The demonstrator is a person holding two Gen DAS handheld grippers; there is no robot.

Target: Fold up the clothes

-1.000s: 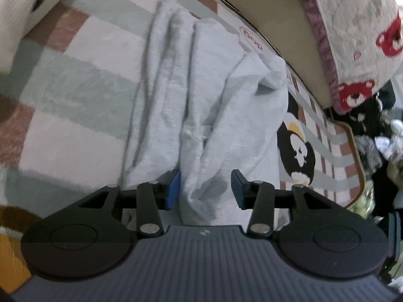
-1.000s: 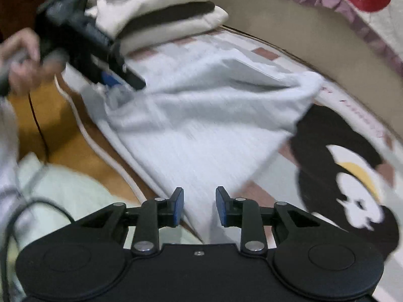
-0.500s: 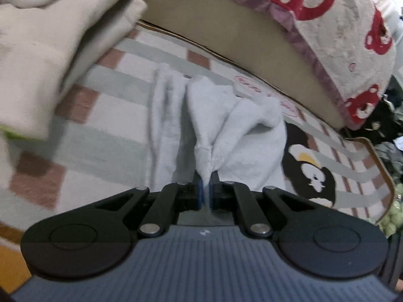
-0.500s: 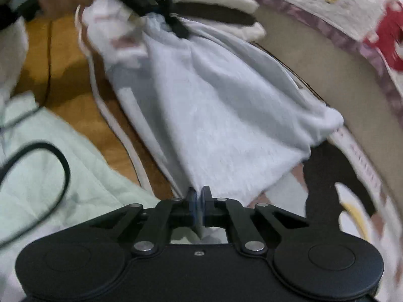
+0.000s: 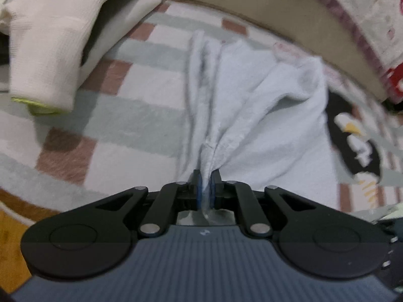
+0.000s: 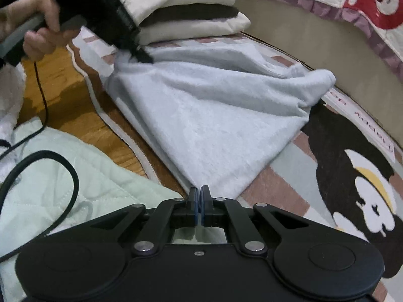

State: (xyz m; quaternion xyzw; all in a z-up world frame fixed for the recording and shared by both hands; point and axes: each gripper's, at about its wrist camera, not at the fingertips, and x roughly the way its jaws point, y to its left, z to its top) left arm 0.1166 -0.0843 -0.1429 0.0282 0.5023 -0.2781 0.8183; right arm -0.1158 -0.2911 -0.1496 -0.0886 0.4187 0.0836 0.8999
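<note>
A pale blue-grey fleece garment (image 5: 264,115) lies spread on the checked rug (image 5: 141,95). In the left wrist view my left gripper (image 5: 207,188) pinches a bunched fold of it between the blue pads, and the jaws are opening slightly with the cloth still between them. The right wrist view shows the same garment (image 6: 214,115) stretched between both grippers. My right gripper (image 6: 199,203) is shut on its near corner. The left gripper (image 6: 142,56), held by a hand (image 6: 40,25), grips the far corner, lifted a little off the rug.
A stack of folded clothes (image 6: 186,12) sits at the rug's far end against a beige padded base (image 6: 327,45). A mint quilt (image 6: 50,176) with a black cable (image 6: 68,173) lies on the wooden floor (image 6: 68,100) to the left.
Both grippers went from open to shut on the garment's corners. The left one then lifted its corner and tilted up, pulling the cloth taut; the right one sank slightly.
</note>
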